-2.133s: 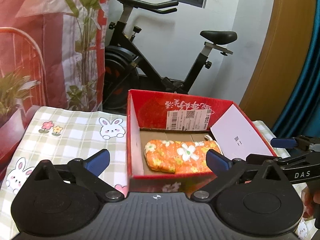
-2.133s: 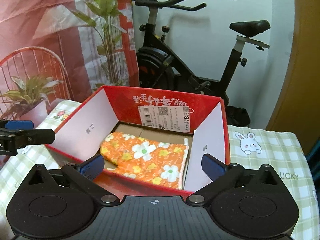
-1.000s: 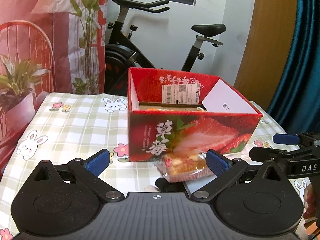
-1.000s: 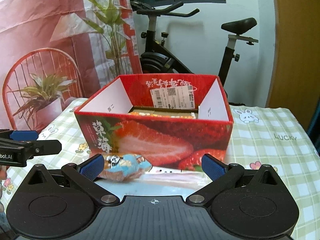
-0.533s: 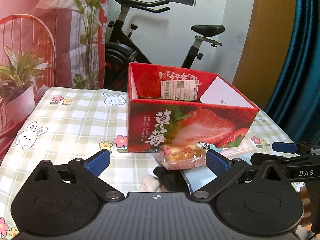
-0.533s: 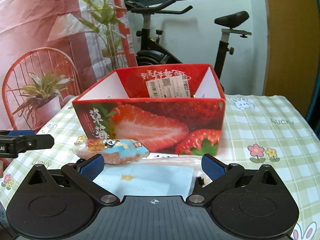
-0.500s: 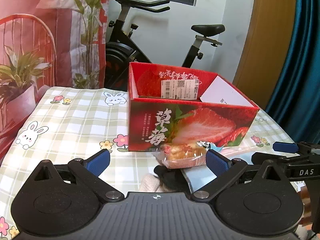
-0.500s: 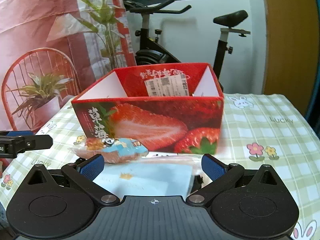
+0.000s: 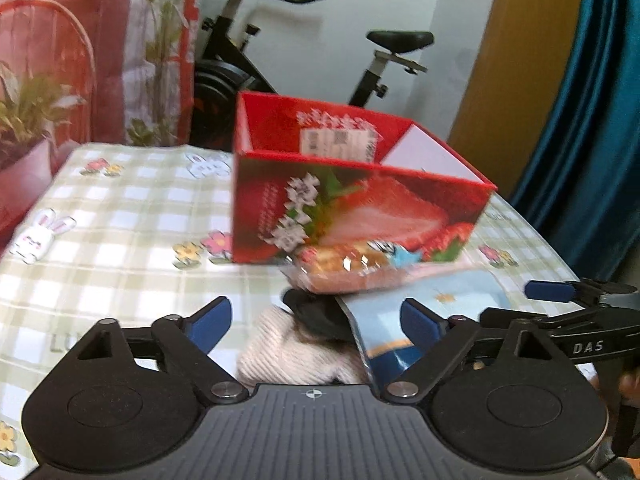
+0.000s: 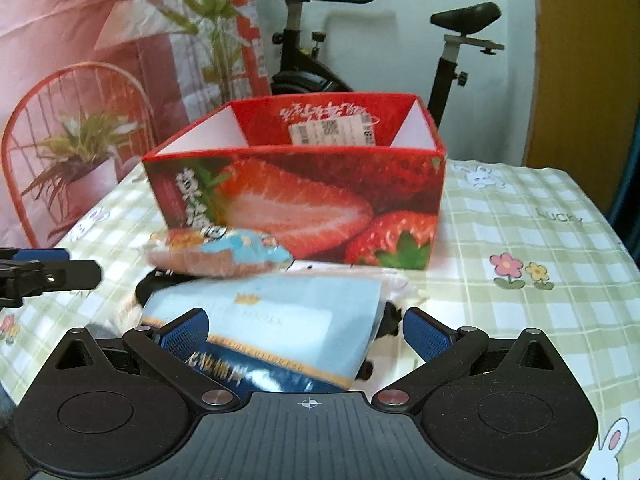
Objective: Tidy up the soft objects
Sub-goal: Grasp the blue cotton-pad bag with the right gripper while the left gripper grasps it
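A small pile lies on the checked tablecloth in front of the red strawberry box [image 9: 360,216] [image 10: 296,200]. In the pile are a wrapped bread snack [image 9: 344,270] [image 10: 216,256], a light blue packet [image 9: 444,300] [image 10: 272,332], a cream knitted piece [image 9: 288,354] and something black [image 9: 316,314]. My left gripper [image 9: 316,322] hangs low over the knitted piece and the black thing; its jaws are closing and the pads touch nothing. My right gripper [image 10: 306,328] is open astride the blue packet. The box's inside is hidden.
An exercise bike [image 10: 304,76] stands behind the table by the white wall. A potted plant [image 10: 80,160] and a red wire chair [image 10: 24,120] are at the left, a blue curtain [image 9: 592,120] at the right. Bare tablecloth [image 10: 520,240] lies right of the box.
Both grippers have come down from above the box to the pile in front of it. The orange floral cloth inside the box has dropped out of sight. The left jaws have narrowed.
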Action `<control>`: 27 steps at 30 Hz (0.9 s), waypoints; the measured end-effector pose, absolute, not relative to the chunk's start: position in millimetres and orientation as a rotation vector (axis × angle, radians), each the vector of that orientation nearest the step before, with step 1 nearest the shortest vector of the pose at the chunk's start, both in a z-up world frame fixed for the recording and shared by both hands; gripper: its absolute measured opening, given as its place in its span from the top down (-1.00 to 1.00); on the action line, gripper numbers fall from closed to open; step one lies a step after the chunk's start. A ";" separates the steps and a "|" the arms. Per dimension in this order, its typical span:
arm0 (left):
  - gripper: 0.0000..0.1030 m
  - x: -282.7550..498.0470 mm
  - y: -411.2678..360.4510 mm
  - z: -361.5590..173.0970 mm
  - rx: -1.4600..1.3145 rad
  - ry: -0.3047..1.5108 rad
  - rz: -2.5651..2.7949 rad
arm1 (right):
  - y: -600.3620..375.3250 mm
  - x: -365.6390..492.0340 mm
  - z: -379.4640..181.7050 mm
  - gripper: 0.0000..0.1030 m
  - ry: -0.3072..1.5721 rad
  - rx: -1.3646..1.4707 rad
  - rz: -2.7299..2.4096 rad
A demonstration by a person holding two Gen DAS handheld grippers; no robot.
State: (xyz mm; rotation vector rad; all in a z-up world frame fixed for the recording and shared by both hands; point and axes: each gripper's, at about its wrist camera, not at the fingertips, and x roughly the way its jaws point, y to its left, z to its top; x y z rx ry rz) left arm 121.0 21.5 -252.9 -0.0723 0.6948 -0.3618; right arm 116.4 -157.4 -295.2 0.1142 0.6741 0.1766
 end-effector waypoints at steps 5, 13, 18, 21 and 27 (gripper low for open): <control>-0.57 122.5 16.4 -263.8 -0.105 0.743 -0.425 | -151.8 108.6 -303.5 -0.97 0.718 0.114 0.223; -0.50 125.8 4.6 -291.0 -0.141 0.843 -0.511 | -149.2 109.3 -314.9 -0.76 0.777 0.174 0.288; -0.42 129.8 9.6 -301.2 -0.198 0.870 -0.522 | -140.2 115.0 -314.3 -0.64 0.779 0.156 0.334; -0.37 133.4 11.5 -304.5 -0.226 0.884 -0.522 | -136.8 119.3 -314.9 -0.59 0.785 0.154 0.351; -0.15 137.8 13.7 -309.2 -0.275 0.893 -0.556 | -136.4 122.8 -313.8 -0.52 0.780 0.145 0.367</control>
